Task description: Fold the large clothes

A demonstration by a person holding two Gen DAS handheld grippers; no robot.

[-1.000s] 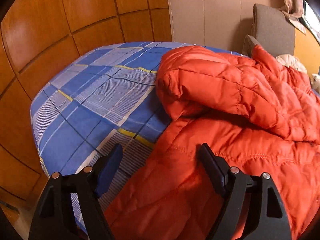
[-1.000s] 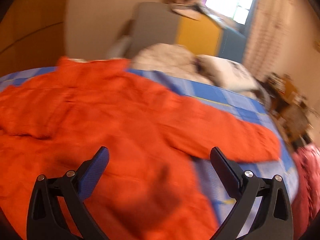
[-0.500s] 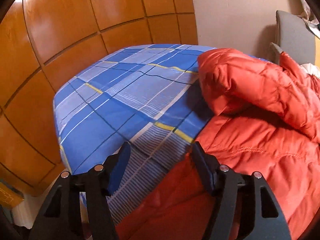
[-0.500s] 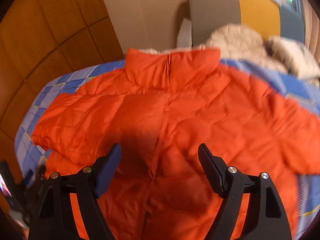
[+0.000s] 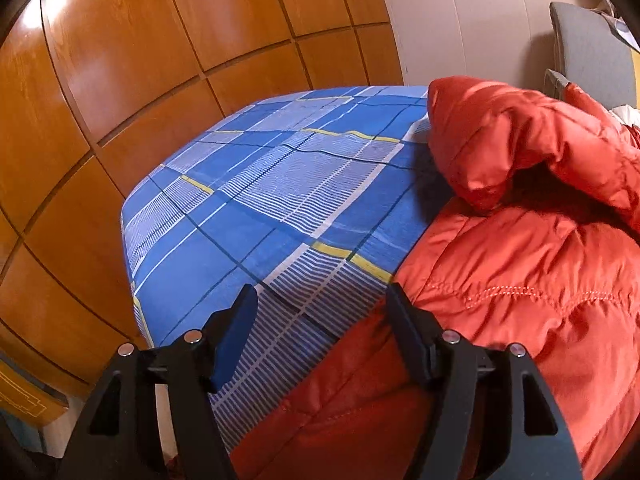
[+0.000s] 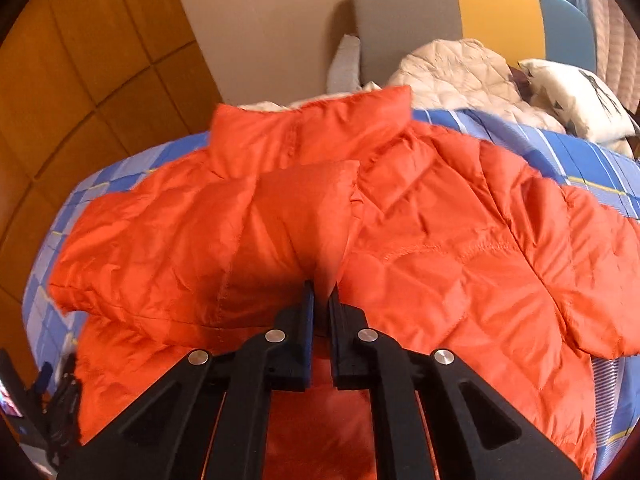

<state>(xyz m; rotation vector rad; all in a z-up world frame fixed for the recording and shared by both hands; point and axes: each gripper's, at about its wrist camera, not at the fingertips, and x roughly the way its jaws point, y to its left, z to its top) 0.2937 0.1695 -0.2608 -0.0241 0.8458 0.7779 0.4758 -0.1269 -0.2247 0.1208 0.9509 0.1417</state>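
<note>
Orange puffer jacket [image 6: 440, 248] soft, slick, light. Right gripper [image 6: 322, 300] clenched, apparently pinching front fabric. Left gripper [image 5: 320, 320] spread, opening, empty; take hem.

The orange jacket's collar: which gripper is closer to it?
Right. The right gripper pinches the orange jacket mid-front, just below the collar. The left gripper hangs open at the hem edge, farther away.
</note>
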